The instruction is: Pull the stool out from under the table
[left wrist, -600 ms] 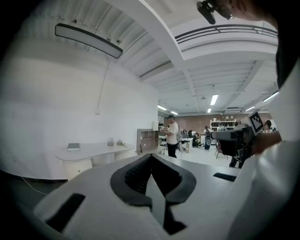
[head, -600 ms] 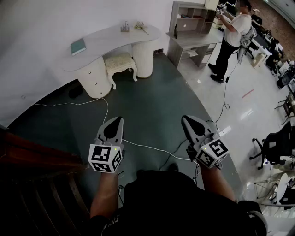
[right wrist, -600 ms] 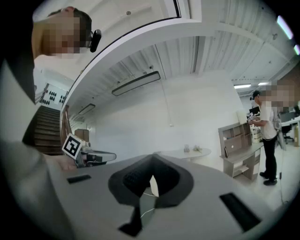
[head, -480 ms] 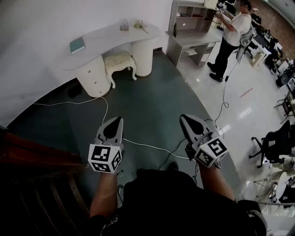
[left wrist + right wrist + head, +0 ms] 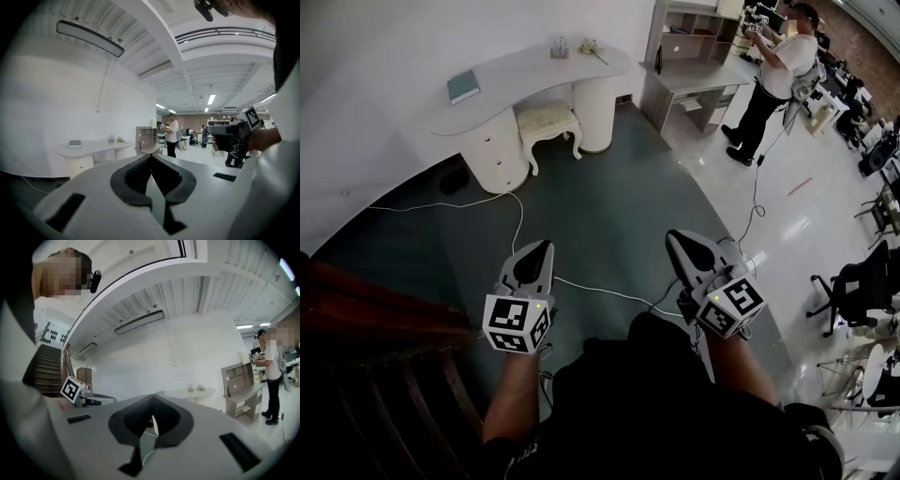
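A cream stool (image 5: 547,123) with curved legs stands tucked between the two round pedestals of a white curved table (image 5: 534,82) at the far wall. The table (image 5: 96,148) also shows small in the left gripper view and as the table (image 5: 187,393) in the right gripper view. My left gripper (image 5: 546,246) is held low over the dark green floor, far short of the stool, shut and empty. My right gripper (image 5: 673,236) hovers beside it at the same height, also shut with nothing in it. In both gripper views the jaws meet at the tip.
A teal book (image 5: 461,89) and small items lie on the table. A white cable (image 5: 517,225) runs across the floor between me and the table. A grey shelf desk (image 5: 689,75) and a standing person (image 5: 769,80) are at the right; dark wooden stairs (image 5: 366,366) at left.
The view has shifted slightly closer to the table; both grippers keep their pose, shut and level in front of me.
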{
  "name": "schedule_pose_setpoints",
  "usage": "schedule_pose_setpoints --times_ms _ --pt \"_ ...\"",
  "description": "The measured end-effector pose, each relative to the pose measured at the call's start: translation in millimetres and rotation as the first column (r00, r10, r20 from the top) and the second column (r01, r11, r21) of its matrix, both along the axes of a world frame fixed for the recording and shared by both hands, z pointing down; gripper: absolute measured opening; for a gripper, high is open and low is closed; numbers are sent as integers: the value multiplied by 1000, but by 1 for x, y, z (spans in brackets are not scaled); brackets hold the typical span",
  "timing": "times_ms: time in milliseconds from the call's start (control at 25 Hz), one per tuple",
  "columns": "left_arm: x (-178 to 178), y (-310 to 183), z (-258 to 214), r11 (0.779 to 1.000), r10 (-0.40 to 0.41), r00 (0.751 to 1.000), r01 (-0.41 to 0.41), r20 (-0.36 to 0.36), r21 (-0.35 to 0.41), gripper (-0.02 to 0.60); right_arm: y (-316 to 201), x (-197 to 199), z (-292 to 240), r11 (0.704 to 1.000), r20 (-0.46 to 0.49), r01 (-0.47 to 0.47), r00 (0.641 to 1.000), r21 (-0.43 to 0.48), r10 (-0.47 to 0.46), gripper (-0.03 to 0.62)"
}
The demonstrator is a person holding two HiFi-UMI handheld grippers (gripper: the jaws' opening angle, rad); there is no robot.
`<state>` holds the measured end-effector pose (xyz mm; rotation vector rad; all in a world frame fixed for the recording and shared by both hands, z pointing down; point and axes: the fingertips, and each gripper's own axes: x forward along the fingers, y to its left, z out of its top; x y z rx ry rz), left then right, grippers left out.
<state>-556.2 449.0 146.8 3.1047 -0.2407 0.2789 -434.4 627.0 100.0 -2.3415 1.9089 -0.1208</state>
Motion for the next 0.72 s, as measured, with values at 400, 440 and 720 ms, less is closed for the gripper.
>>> schedule_pose_setpoints --times_ms 400,440,720 --pt "1 -11 23 999 6 999 -4 50 -48 9 -18 2 20 998 116 62 991 8 -63 3" --pt "4 -14 26 999 5 998 -2 56 -46 9 -21 8 23 998 126 64 990 8 -64 3" --pt "37 -67 41 995 -71 992 78 102 -61 9 -57 65 41 996 187 88 978 26 -92 3"
